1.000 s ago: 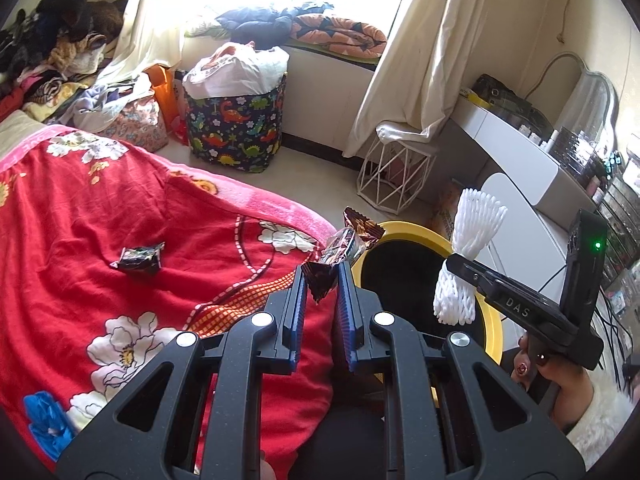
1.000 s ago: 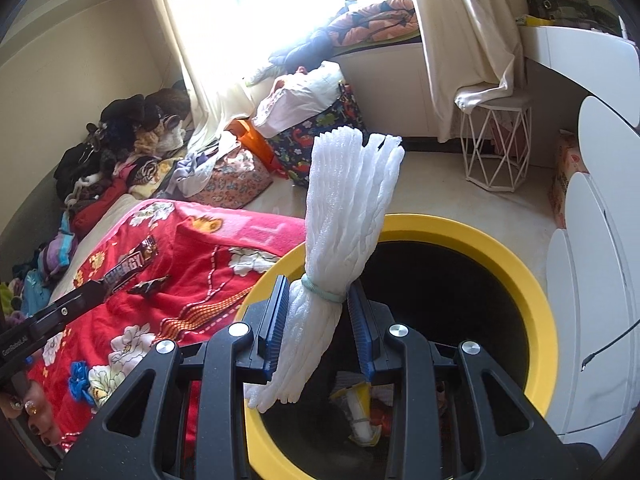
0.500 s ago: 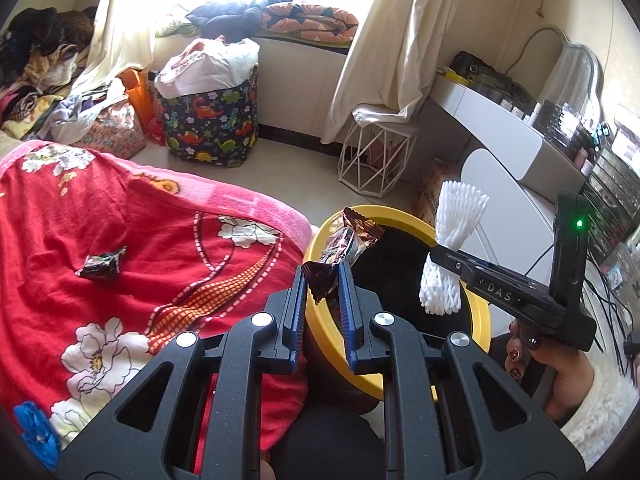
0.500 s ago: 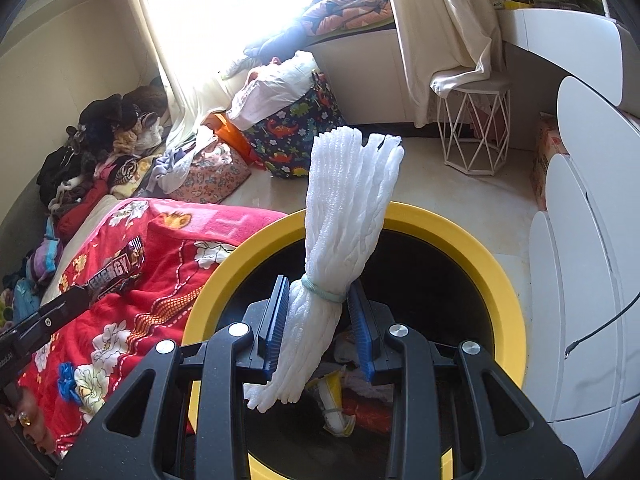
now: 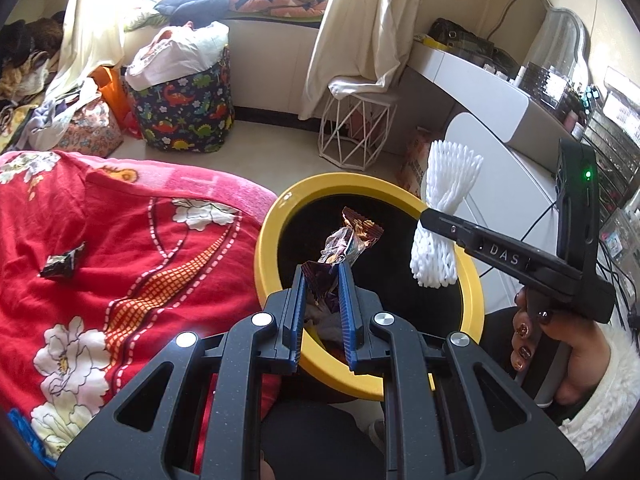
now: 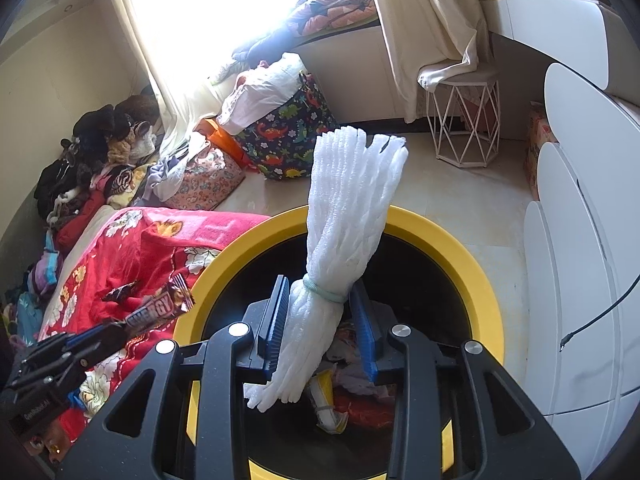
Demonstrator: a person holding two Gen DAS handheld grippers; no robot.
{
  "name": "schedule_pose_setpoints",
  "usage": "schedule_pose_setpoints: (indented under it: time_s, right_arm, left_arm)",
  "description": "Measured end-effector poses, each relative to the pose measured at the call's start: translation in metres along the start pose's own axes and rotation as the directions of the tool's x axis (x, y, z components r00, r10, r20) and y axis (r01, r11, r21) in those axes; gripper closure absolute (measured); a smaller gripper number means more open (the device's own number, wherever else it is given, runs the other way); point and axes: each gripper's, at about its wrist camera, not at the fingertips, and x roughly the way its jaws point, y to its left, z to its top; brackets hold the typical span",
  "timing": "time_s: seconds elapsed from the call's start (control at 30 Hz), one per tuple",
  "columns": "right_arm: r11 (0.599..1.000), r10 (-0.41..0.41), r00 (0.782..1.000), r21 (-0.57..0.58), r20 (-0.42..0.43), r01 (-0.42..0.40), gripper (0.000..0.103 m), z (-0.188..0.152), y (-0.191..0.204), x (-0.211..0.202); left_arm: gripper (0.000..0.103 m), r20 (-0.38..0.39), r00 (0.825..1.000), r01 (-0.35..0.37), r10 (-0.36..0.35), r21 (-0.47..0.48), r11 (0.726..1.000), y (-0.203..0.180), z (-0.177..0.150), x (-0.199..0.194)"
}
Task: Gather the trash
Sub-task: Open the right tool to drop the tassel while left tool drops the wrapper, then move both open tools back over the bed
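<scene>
My left gripper (image 5: 323, 276) is shut on a brown snack wrapper (image 5: 346, 240) and holds it over the yellow-rimmed trash bin (image 5: 272, 216). My right gripper (image 6: 320, 292) is shut on a white foam net bundle (image 6: 352, 200) tied with a green band, held above the same bin (image 6: 460, 248). The bundle (image 5: 444, 208) and right gripper (image 5: 424, 220) show in the left wrist view; the wrapper (image 6: 160, 308) and left gripper (image 6: 120, 326) show in the right wrist view. Trash lies inside the bin. Another dark wrapper (image 5: 62, 264) lies on the red blanket (image 5: 120, 248).
A dinosaur-print laundry bag (image 5: 184, 112) and a white wire stool (image 5: 356, 132) stand on the floor beyond the bin. A white dresser (image 6: 580, 260) is at the right. Clothes are piled at the far left (image 6: 88, 160).
Both grippers have moved over the bin's opening with their loads. The left gripper came off the red blanket to the right; the bin now sits lower and nearer in both views.
</scene>
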Motion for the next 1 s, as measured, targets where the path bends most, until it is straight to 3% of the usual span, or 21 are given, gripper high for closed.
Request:
schedule_pose_setpoints:
  time_s: [0.27,0.37,0.43,0.5,0.7,0.77,0.87,1.0]
  right_arm:
    - [1.000,0.001,1.000,0.011,0.011,-0.001,0.071,0.002,-0.006,-0.005]
    - [0.999,-0.009,1.000,0.032,0.019,0.008,0.066,0.003,-0.010,-0.007]
    - [0.999,-0.014,1.000,0.052,0.027,0.013,0.053,0.004,-0.015,-0.009]
    - [0.997,-0.022,0.999,0.069,0.038,0.020,0.049,0.004,-0.019,-0.011]
    - [0.996,-0.033,0.998,0.089,0.056,0.028,0.040,0.003,-0.024,-0.015]
    - [0.996,-0.031,0.998,0.084,0.062,0.026,0.038,0.004,-0.023,-0.015]
    - [0.998,-0.029,0.996,0.065,0.083,0.024,0.033,0.005,-0.018,-0.017]
    - [0.999,-0.025,0.992,0.038,0.123,0.021,0.024,0.005,-0.011,-0.025]
  left_arm:
    - [0.092,-0.034,0.999,0.020,-0.019,0.019,1.000,-0.013,-0.003,0.013]
    - [0.092,-0.037,0.999,0.033,-0.032,0.030,0.999,-0.020,-0.002,0.017]
    - [0.092,-0.033,0.999,0.034,-0.033,0.040,0.999,-0.025,-0.001,0.019]
    - [0.090,-0.035,0.999,0.033,-0.031,0.033,0.999,-0.026,0.000,0.020]
    - [0.045,-0.015,1.000,0.020,-0.021,-0.003,1.000,-0.020,-0.001,0.014]
    - [0.022,0.008,1.000,0.016,-0.016,-0.019,1.000,-0.016,-0.001,0.008]
    - [0.011,0.045,0.999,-0.010,0.012,-0.045,0.999,-0.011,-0.001,-0.004]
    - [0.011,0.101,0.993,-0.058,0.065,-0.068,0.996,-0.004,0.002,-0.021]
